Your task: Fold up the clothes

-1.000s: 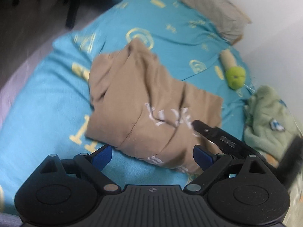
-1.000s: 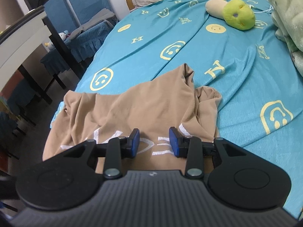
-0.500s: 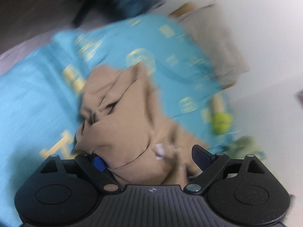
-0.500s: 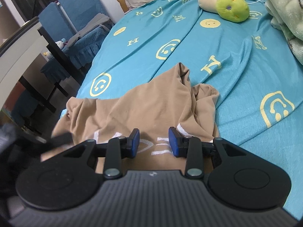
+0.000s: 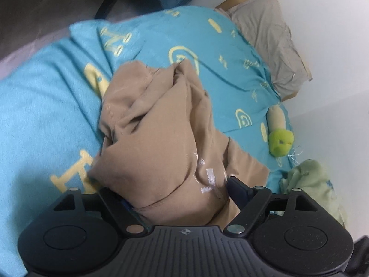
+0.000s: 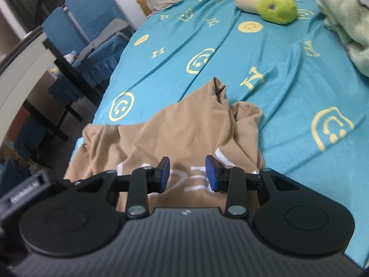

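Item: tan garment [image 5: 159,143], lying crumpled on the bed's turquoise sheet [image 5: 46,106], white lettering on its near part.

Left gripper [image 5: 177,194]: we are seeing its fingers apart and just now closing in, a bunched fold of the garment sitting between them. That fold is covering the left-hand pad; we cannot tell whether either pad is pressing the cloth.

Right gripper [image 6: 187,173]: we are seeing its fingers apart with a clear gap, hovering over the lettering, clamping nothing. Its jaws have just been opening slightly.

Around: beyond the fingers, a green plush toy [image 6: 274,8] is lying well past the garment; to their right, a pale green blanket [image 6: 346,18], cut off by the frame; farthest ahead, a grey pillow [image 5: 272,46]. To the left of the right fingers, blue chairs [image 6: 85,20] are standing off the bed.

Hard to make out: a blurred black object [image 6: 25,191] at the lower left edge of the right view.
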